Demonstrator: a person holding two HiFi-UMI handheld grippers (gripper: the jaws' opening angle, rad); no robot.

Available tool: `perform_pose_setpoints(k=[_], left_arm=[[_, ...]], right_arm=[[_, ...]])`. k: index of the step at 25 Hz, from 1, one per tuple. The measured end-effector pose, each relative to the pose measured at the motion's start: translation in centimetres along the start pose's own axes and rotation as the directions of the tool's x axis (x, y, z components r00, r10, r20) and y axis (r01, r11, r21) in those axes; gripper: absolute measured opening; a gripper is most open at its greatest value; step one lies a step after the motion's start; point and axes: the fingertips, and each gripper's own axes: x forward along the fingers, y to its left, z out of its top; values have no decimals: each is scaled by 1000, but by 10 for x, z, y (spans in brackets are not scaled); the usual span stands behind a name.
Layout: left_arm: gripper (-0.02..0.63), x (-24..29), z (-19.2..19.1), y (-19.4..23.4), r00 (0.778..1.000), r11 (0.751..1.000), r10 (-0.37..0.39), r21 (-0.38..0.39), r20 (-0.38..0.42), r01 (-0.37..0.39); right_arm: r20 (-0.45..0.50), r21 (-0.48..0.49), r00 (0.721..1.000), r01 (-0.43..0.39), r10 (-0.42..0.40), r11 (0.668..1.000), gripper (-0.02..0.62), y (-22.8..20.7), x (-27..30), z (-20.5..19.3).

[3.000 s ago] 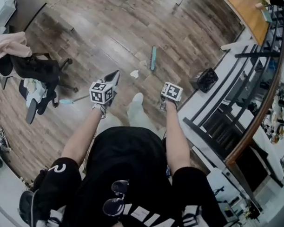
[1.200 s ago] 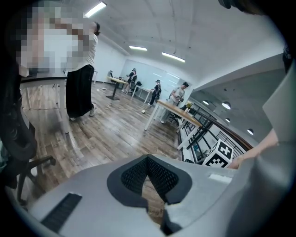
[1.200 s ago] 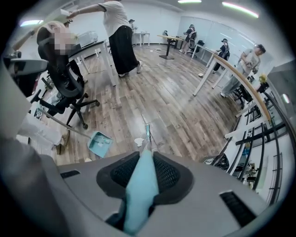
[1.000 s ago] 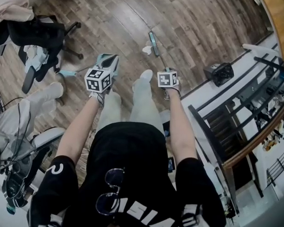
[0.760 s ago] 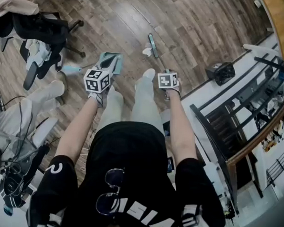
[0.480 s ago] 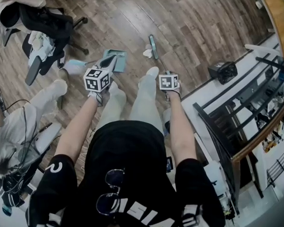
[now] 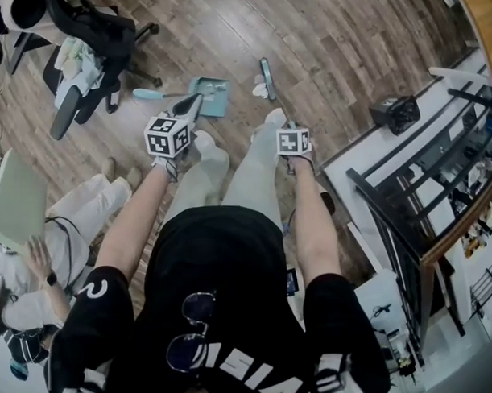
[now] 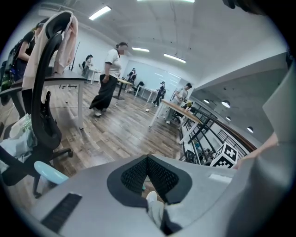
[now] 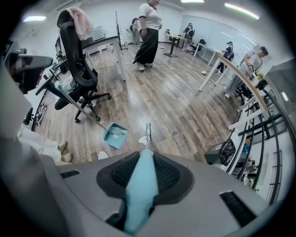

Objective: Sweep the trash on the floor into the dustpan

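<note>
1. While the right gripper (image 9: 141,164) pinches the teal broom (image 9: 138,190) by its handle, the brush end sits just beside the white trash scrap (image 9: 143,139).
2. Teal dustpan (image 9: 115,134) — flat on the floor (image 9: 185,106), near that scrap.
3. Empty, the left gripper (image 8: 148,159) — tips pressed together.

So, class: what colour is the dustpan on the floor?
Light teal. The dustpan shows best in the right gripper view.

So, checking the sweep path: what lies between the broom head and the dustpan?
One white scrap of trash, close beside the broom head; from there to the dustpan the floor is bare. The right gripper view shows it best.
</note>
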Motion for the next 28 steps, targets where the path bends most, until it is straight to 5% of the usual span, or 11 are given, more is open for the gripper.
perform_pose_setpoints(k=[28], left_arm=[[-3,-75,-49,43,1000,1000,-4,9,-7,4]], right_arm=[[-38,223,999,-11,20,975,83,106,-23,-74]])
